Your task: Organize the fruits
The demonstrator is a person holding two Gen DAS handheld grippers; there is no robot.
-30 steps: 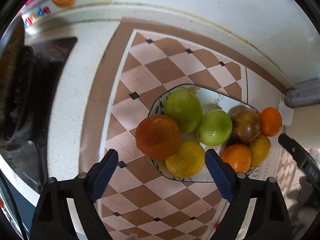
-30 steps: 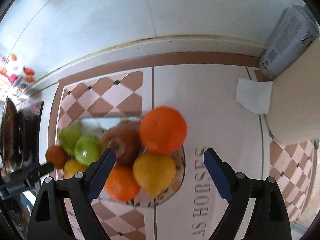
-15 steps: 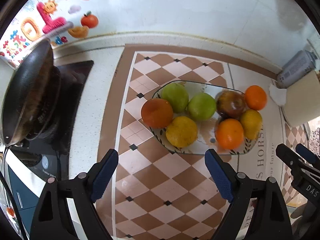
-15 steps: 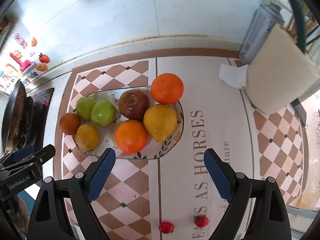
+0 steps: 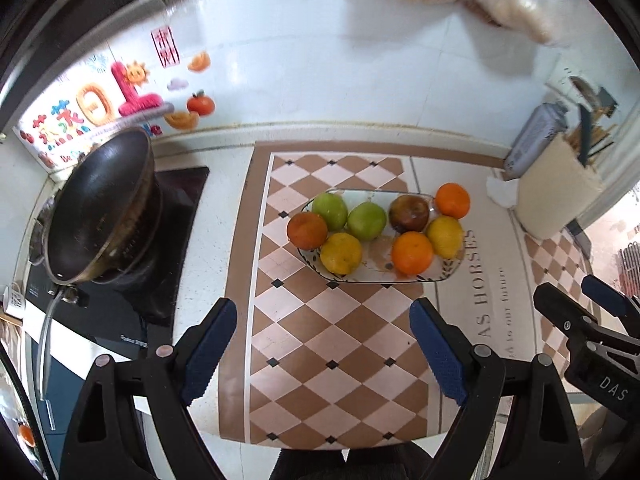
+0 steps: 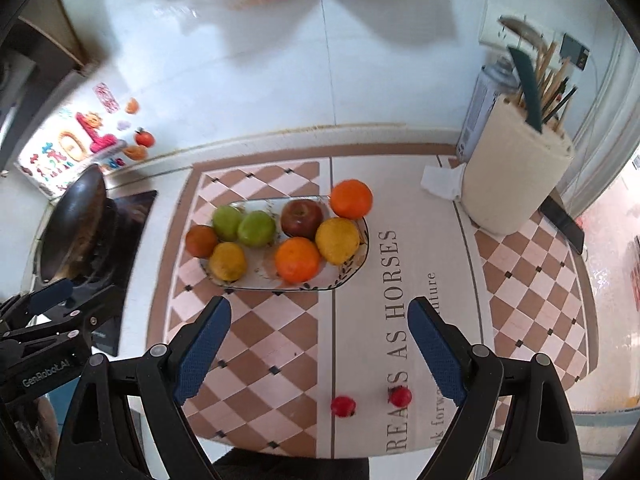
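An oval patterned plate [image 5: 380, 276] [image 6: 352, 272] sits on the checkered mat and holds several fruits: two green apples [image 5: 367, 220] [image 6: 256, 228], a dark red apple [image 5: 409, 213] [image 6: 301, 218], oranges [image 5: 412, 253] [image 6: 297, 259] and yellow citrus [image 5: 341, 253] [image 6: 337, 240]. One orange [image 5: 452, 200] [image 6: 351, 199] rests at the plate's far right end. My left gripper [image 5: 324, 344] is open and empty, well back from the plate. My right gripper [image 6: 318, 344] is open and empty, also back from it. Two small red fruits [image 6: 343, 406] lie on the mat between the right fingers.
A dark wok [image 5: 100, 208] sits on the black stove at left. A cream utensil holder [image 6: 516, 176], a grey can [image 6: 482, 108] and a crumpled tissue [image 6: 442, 182] stand at the back right. A phone [image 6: 562, 222] lies at the right. The counter's front edge is close below both grippers.
Both grippers have pulled back and up from the plate, so the fruits look smaller and farther. Both stayed open and empty. The fruits have not moved.
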